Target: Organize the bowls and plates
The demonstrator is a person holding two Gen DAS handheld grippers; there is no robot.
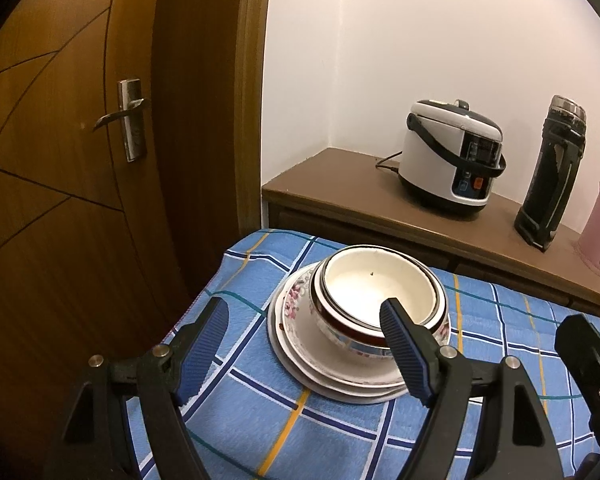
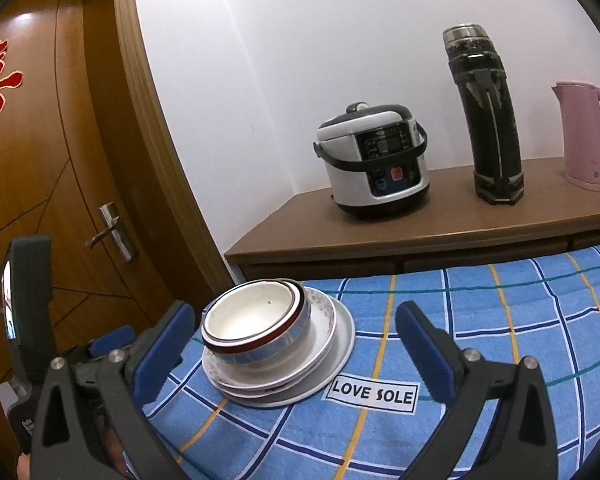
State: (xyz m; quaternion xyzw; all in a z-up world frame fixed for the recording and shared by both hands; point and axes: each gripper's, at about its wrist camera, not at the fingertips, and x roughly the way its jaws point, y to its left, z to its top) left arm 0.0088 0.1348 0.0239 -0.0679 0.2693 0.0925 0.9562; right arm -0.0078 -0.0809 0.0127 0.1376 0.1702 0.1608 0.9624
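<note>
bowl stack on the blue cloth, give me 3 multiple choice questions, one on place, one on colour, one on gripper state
1. Where do the bowls sit?
A. on the plates
B. on the cabinet
C. beside the plates

2. What colour is the kettle?
A. green
B. pink
C. white

3. How is the left gripper?
A. shut on a bowl
B. shut on a plate
C. open, holding nothing

Answers:
1 A, the bowls nest on top of the plates, on the cloth.
2 B, its body and handle are pink, on the cabinet.
3 C, its jaws are spread apart around the stack, gripping nothing.
</note>
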